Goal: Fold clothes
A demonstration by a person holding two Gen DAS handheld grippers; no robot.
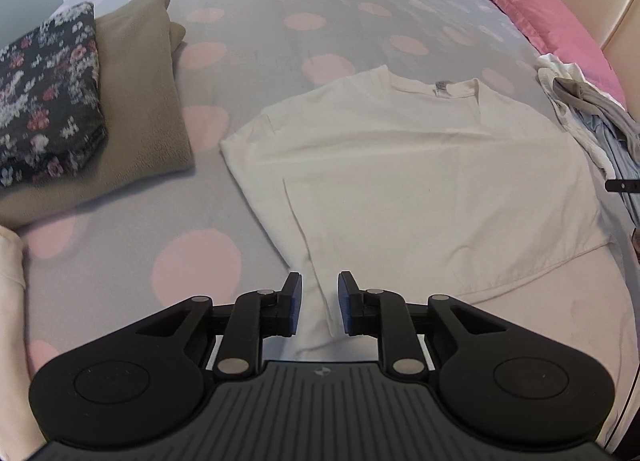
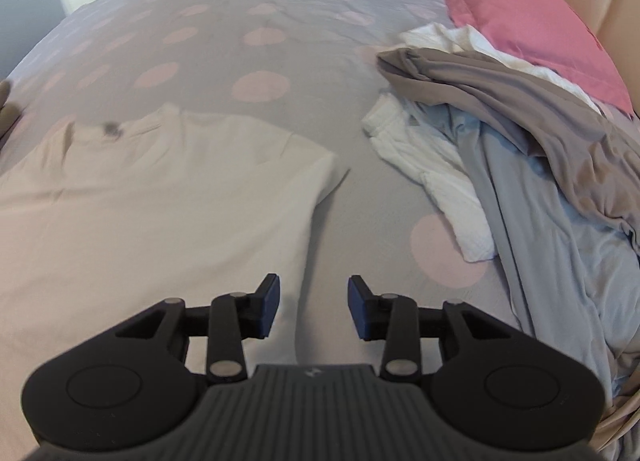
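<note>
A cream T-shirt (image 1: 420,173) lies flat on the bed, collar and label at the far side, its left side folded inward. My left gripper (image 1: 320,301) hovers over the shirt's near left edge. Its jaws stand a little apart, a strip of the cloth lies below the gap, and the pads do not press on it. In the right wrist view the same T-shirt (image 2: 140,201) fills the left half. My right gripper (image 2: 314,301) is open above the shirt's right edge, with nothing held between its fingers.
The bedspread (image 1: 280,21) is grey with pink dots. Folded khaki fleece (image 1: 140,121) and a dark floral cloth (image 1: 44,93) sit at the left. A pile of unfolded clothes (image 2: 520,141) lies at the right, beside a pink pillow (image 2: 520,9).
</note>
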